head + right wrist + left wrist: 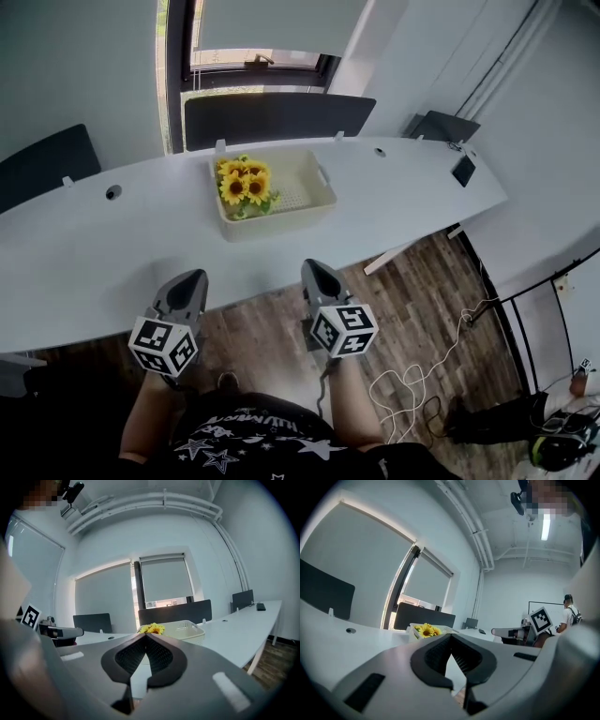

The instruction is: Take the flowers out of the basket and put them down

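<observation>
The left gripper [191,278] is held w/ its jaws together and nothing btw. them, as seen in the left gripper view [450,636]. The right gripper [315,268] is likewise closed and empty, as shown in its own view [145,636]. Both are held level-ish, tips just over the table's near edge, well short of the basket [284,221]. A marker cube [165,345] w/ black-and-white squares is carried on each.

The table [84,253] is long, white and curved, w/ round grommet holes [113,192] along its far edge. Dark divider panels [272,117] are fixed behind that edge. A window [253,56] w/ pale blinds is seen beyond, white walls all round. A wood-plank floor [422,291] is seen at the right, w/ a white cable [412,384] lying on it.

The flowers [244,185] are yellow sunflowers w/ dark centres and green leaves, bunched in the left end of the basket. The basket is cream, rectangular, perforated, and is set near the table's far edge, approx. mid-length.

White stars are printed on the person's black shirt [253,441]; its lettering can't be read.
</observation>
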The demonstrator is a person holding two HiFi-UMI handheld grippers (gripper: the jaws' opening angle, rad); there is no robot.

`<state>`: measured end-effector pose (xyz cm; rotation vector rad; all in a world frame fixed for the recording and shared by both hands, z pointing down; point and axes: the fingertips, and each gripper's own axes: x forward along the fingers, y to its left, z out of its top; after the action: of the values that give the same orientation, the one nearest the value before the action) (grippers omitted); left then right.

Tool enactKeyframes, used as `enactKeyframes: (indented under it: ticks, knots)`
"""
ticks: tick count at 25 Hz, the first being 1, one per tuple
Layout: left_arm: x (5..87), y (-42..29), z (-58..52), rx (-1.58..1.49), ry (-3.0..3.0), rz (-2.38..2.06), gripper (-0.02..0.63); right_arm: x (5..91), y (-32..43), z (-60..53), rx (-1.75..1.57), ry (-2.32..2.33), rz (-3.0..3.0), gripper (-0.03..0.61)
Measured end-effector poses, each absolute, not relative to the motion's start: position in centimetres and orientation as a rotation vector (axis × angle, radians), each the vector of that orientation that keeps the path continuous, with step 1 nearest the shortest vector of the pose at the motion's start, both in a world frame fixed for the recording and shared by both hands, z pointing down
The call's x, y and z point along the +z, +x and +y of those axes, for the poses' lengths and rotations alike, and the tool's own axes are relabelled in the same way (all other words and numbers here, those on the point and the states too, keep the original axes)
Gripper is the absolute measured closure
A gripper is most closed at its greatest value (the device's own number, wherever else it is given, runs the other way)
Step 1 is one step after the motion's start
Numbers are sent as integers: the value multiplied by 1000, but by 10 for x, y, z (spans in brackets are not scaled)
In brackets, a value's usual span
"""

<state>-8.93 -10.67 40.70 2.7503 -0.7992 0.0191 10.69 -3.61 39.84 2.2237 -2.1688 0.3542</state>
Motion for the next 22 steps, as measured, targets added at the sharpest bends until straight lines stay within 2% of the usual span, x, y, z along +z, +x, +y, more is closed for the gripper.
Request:
enactKeyframes:
  ticks: [8, 22]
  knots:
    - [417, -77, -156, 39, 2747, -769, 605, 402, 120, -69, 374, 2254, -2109, 575]
    - [420, -43, -203, 43, 2720, -905, 604, 407, 185, -136, 369, 2242, -2121, 575]
